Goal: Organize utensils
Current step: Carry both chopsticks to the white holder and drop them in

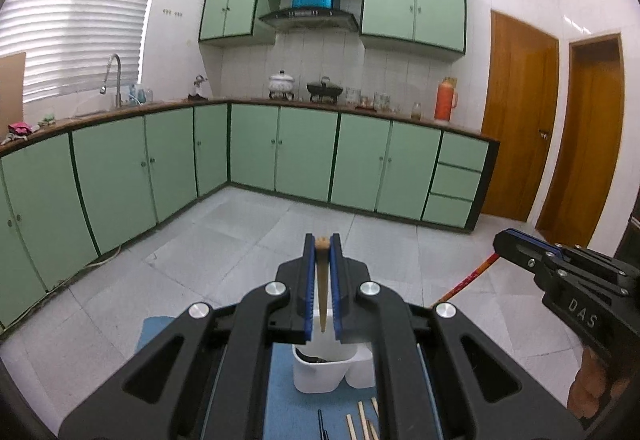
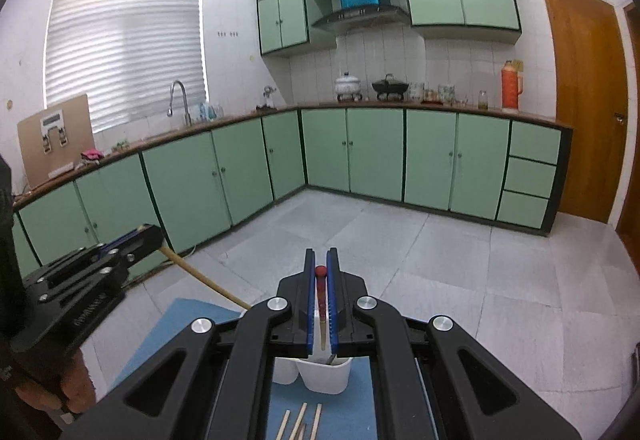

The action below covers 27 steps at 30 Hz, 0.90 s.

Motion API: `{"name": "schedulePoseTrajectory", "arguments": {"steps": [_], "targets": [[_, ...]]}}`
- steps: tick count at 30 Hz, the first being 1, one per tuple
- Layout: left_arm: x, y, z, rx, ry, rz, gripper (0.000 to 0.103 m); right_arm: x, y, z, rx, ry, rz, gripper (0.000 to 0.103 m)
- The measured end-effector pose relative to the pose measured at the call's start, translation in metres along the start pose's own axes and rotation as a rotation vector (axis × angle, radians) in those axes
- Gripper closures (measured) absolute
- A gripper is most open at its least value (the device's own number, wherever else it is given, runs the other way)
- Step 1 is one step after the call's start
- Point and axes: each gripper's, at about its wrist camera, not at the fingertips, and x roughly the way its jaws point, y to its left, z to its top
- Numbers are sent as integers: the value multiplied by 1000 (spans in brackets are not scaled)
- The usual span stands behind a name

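My left gripper [image 1: 322, 244] is shut on a plain wooden chopstick [image 1: 322, 280] that points down toward a white utensil holder [image 1: 320, 374] on a blue mat [image 1: 280, 400]. My right gripper [image 2: 321, 258] is shut on a red-tipped chopstick [image 2: 320, 292] above the same white holder [image 2: 324, 376]. Each gripper shows in the other's view: the right one [image 1: 500, 242] with its red chopstick [image 1: 468, 280], the left one [image 2: 150, 234] with its wooden chopstick [image 2: 204, 280]. Several loose chopsticks [image 2: 300, 422] lie on the mat [image 2: 188, 324] before the holder; they also show in the left wrist view [image 1: 362, 420].
A dark utensil [image 1: 321, 424] lies on the mat beside the loose chopsticks. Beyond the mat is a tiled floor [image 1: 240, 224], green base cabinets [image 1: 304, 152] with a cluttered counter, and wooden doors [image 1: 520, 112] at the right.
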Motion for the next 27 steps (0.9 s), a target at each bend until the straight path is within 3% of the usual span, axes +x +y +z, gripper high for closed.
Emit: {"name": "schedulePoseTrajectory", "arguments": {"steps": [12, 22, 24, 26, 27], "targets": [[63, 8, -21, 13, 123, 9, 97, 50, 5, -30, -18, 108, 5, 98], [61, 16, -27, 12, 136, 12, 96, 44, 7, -40, -27, 96, 13, 97], [57, 17, -28, 6, 137, 8, 93, 42, 5, -41, -25, 93, 11, 96], [54, 18, -28, -3, 134, 8, 78, 38, 5, -42, -24, 88, 7, 92], [50, 19, -29, -5, 127, 9, 76, 36, 5, -43, -23, 86, 5, 90]]}}
